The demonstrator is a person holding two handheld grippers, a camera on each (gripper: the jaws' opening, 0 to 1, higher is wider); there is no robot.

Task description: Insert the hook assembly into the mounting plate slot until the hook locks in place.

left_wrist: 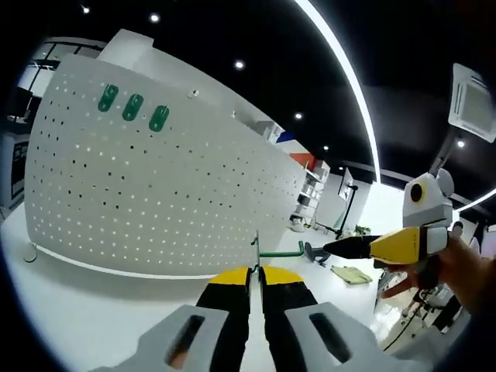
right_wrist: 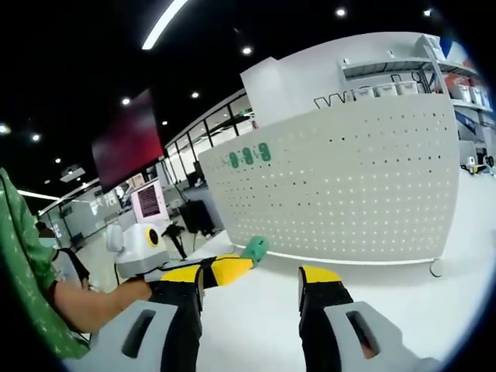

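The white perforated mounting plate (left_wrist: 155, 194) stands upright on the white table, with three green pieces (left_wrist: 132, 107) fixed near its top. My left gripper (left_wrist: 256, 273) is shut on the green hook assembly (left_wrist: 280, 253), whose arm reaches right, in front of the plate's lower edge. The right gripper (left_wrist: 341, 246) comes in from the right, its dark tips next to the hook's far end. In the right gripper view, my right gripper (right_wrist: 256, 280) stands open. Just past its left jaw the left gripper (right_wrist: 229, 269) holds the hook assembly (right_wrist: 254, 249), and the plate (right_wrist: 349, 194) stands behind.
The plate rests on small feet (left_wrist: 31, 254) on the white table (left_wrist: 93, 310). A person's hand (left_wrist: 465, 271) holds the right gripper, and an arm in a green sleeve (right_wrist: 23, 256) holds the left. Shelving (left_wrist: 310, 194) stands far behind.
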